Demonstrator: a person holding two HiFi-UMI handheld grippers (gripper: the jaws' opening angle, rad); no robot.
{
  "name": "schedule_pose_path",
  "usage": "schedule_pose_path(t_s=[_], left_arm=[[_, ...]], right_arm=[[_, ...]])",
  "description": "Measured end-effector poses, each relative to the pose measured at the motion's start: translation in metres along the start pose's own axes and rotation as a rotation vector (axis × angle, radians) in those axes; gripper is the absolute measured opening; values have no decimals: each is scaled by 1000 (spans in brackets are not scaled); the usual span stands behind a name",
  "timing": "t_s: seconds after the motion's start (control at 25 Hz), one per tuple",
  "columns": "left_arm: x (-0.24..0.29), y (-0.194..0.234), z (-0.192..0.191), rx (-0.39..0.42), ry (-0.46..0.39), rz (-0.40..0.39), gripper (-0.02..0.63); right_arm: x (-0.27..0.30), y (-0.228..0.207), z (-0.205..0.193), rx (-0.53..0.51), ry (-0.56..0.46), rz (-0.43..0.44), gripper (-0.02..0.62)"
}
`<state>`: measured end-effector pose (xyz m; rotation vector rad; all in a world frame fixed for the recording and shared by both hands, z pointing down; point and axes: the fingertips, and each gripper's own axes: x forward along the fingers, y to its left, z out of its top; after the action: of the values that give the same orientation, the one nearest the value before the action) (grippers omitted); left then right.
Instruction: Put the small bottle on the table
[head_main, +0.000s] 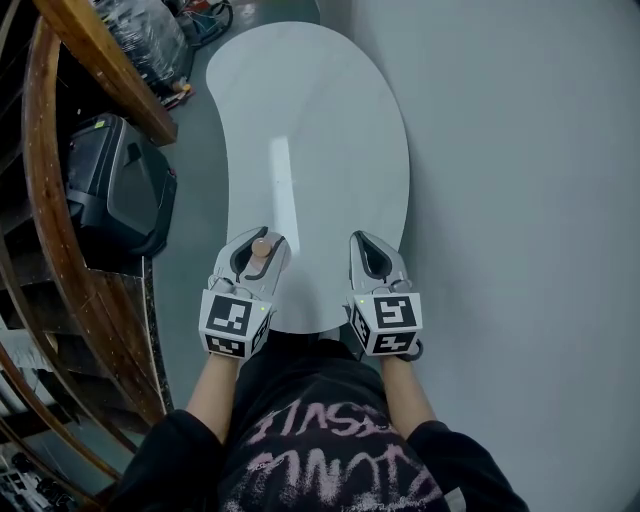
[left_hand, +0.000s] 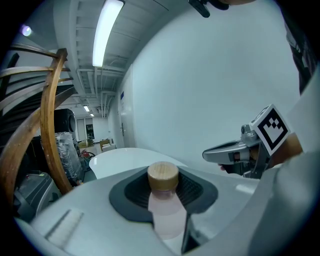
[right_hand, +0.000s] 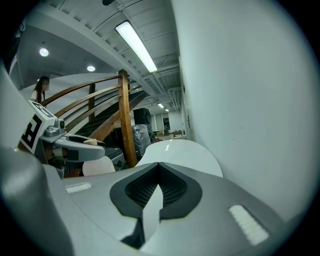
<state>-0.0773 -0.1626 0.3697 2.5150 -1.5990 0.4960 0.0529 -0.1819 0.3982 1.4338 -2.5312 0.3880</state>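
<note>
small bottle between left gripper fingers, table under and ahead of fingertips, right gripper alongside, wall right of its fingers, railing left of left fingers

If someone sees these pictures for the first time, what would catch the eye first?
First, the small bottle with a tan cap, clamped in the left gripper over the near end of the white table. Beside it the right gripper is shut and empty. A wooden railing curves along the left.

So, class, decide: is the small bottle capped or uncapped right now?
Capped: a wooden cap sits on the small bottle, which is gripped by the left gripper.
</note>
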Motion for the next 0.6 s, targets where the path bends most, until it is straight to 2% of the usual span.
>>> schedule_pose_path(t_s=[0.6], left_arm=[[8, -7, -19, -19, 26, -11, 129]], right_arm=[[1, 2, -18, -14, 45, 8, 9]])
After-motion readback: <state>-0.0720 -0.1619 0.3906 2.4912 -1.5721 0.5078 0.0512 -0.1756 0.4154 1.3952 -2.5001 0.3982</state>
